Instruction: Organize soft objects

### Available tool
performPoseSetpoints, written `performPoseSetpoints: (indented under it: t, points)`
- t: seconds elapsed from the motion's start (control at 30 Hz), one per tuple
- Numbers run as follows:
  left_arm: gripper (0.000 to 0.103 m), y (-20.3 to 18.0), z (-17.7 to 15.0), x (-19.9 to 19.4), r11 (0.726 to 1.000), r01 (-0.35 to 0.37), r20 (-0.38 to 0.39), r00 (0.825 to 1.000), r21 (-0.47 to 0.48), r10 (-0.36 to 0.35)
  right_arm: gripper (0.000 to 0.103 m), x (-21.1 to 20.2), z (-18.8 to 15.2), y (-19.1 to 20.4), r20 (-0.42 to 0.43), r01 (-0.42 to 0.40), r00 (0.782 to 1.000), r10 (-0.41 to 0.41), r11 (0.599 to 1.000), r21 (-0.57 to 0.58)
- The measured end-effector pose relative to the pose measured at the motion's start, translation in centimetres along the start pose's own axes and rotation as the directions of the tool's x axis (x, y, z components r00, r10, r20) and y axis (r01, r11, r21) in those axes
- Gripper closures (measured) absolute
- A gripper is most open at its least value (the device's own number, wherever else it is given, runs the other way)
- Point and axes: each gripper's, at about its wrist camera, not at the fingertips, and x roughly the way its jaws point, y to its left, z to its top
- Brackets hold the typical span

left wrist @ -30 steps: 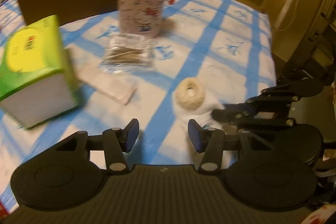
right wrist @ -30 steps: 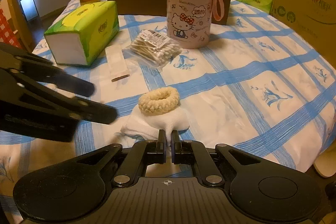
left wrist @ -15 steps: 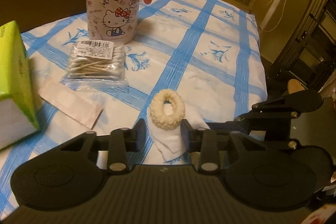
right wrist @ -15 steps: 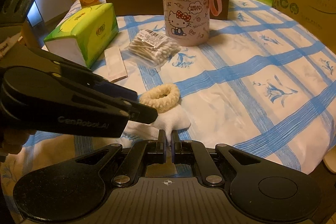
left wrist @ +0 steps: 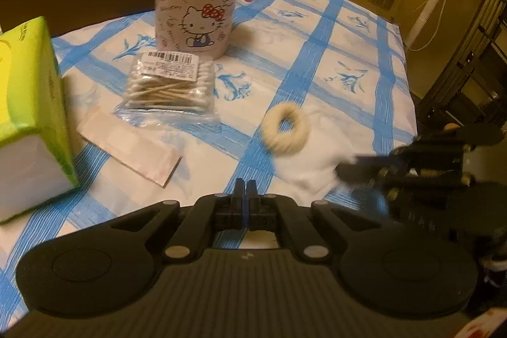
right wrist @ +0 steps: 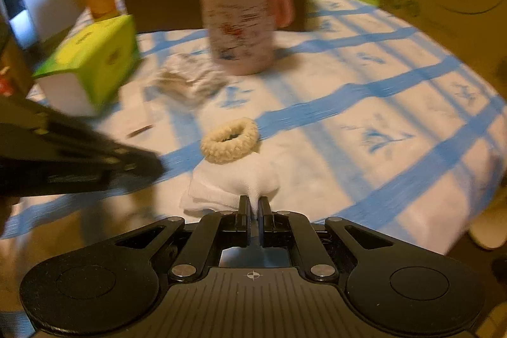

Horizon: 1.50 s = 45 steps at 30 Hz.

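Note:
A cream scrunchie (left wrist: 285,132) (right wrist: 229,140) lies on the far edge of a folded white cloth (left wrist: 304,170) (right wrist: 231,182) on the blue-checked tablecloth (left wrist: 332,59). My right gripper (right wrist: 253,201) is shut on the cloth's near edge; in the left wrist view it comes in from the right (left wrist: 351,171). My left gripper (left wrist: 244,187) is shut over a blue stripe, left of the cloth, with nothing visible between its fingers. In the right wrist view it shows as a blurred black arm (right wrist: 149,163) beside the cloth.
A pink-lidded Hello Kitty canister (left wrist: 196,5) (right wrist: 240,21) stands at the back. A bag of cotton swabs (left wrist: 168,87), a flat paper sachet (left wrist: 130,148) and a green tissue box (left wrist: 28,103) (right wrist: 88,65) lie to the left. The table edge (left wrist: 408,103) drops off at the right.
My left gripper has closed from wide open and shifted left, off the scrunchie and cloth it straddled. The right gripper has kept its hold on the cloth.

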Motion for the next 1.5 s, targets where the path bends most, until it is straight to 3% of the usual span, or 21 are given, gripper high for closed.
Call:
performPoseSetpoints:
  t: [0.07,0.23,0.37,0.63,0.77,0.83,0.97,1.3,1.5]
  points:
    - [0.101,0.2,-0.1,-0.1,1.0,0.0,-0.002,1.0,-0.011,0.0,0.099,-0.9,0.3,-0.5,0.046,0.001,0.999,0.001,1.0,-0.025]
    - [0.099,0.1,0.0,-0.1,1.0,-0.008,-0.003,1.0,-0.009,0.008,0.099,-4.2,0.9,-0.1,0.178,-0.07,0.979,0.099,0.984,-0.161]
    - [0.095,0.1,0.0,-0.5,1.0,-0.019,0.002,1.0,-0.012,0.019,0.099,-4.8,1.2,-0.6,0.174,-0.052,0.982,0.079,0.987,-0.155]
    - [0.078,-0.3,1.1,-0.4,1.0,-0.026,0.02,0.999,0.004,0.026,0.099,-3.1,1.4,-5.5,0.106,0.049,0.992,-0.062,0.992,0.119]
    - [0.072,-1.0,2.3,0.7,0.999,-0.03,0.022,0.999,0.019,0.03,0.099,-3.0,2.1,-7.9,0.112,0.044,0.991,-0.07,0.974,0.221]
    - [0.062,-1.5,3.1,1.3,0.999,-0.031,0.029,0.999,0.029,0.03,0.099,-2.8,2.4,-8.8,0.118,0.038,0.991,-0.069,0.967,0.253]
    - [0.052,-2.1,4.7,2.4,0.997,-0.059,0.055,0.997,0.042,0.056,0.099,-2.8,3.0,-9.8,0.129,0.027,0.989,-0.067,0.956,0.292]
    - [0.056,-2.3,7.3,6.1,0.993,-0.099,0.041,0.995,0.065,0.096,0.099,-1.6,3.4,-10.8,0.123,0.02,0.99,-0.064,0.945,0.327]
    - [0.074,-2.9,7.4,6.6,0.986,-0.122,0.046,0.992,0.11,0.117,0.099,-1.5,3.4,-11.1,0.121,0.018,0.991,-0.062,0.942,0.336]
